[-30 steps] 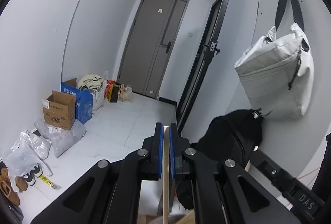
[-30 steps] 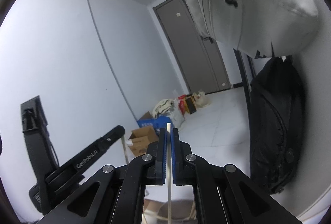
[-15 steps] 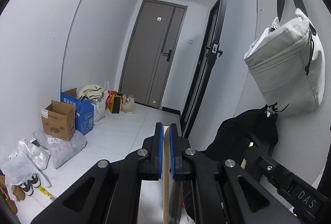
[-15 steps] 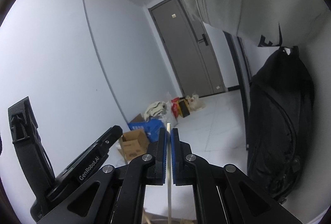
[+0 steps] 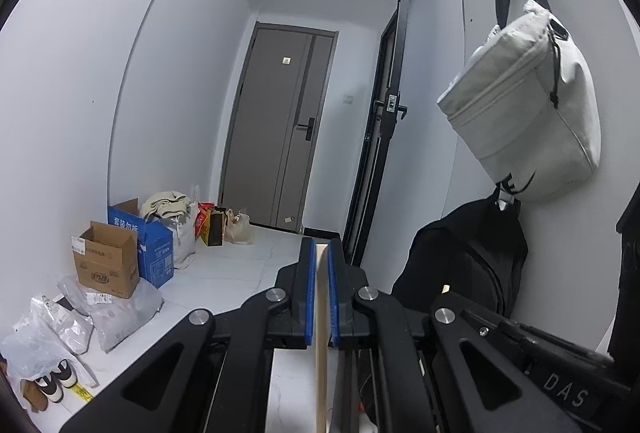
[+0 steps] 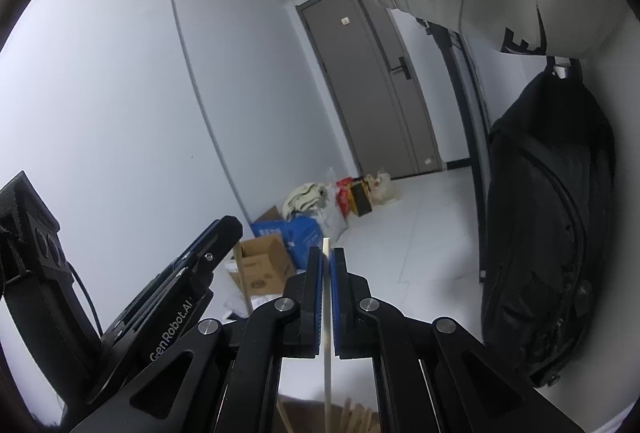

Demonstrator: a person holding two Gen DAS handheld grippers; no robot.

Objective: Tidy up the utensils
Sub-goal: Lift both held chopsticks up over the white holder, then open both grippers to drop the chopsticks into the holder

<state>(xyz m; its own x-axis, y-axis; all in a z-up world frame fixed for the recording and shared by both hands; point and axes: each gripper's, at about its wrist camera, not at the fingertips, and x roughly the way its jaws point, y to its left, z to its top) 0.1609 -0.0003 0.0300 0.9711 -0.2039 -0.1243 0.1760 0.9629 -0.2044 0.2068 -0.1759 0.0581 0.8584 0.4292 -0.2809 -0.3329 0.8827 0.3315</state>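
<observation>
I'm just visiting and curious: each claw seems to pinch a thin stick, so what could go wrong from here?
1. The left gripper clamps a slim wooden stick that hangs far below its pads; it might swivel or slip.
2. The right gripper holds a pale stick above more wooden sticks; lowering it could knock those.
3. The grippers are close together, so the sticks might collide.

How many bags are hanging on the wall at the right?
2: a grey sling bag hanging by its black strap, and a black backpack right below it. Others may hang out of view.
</observation>
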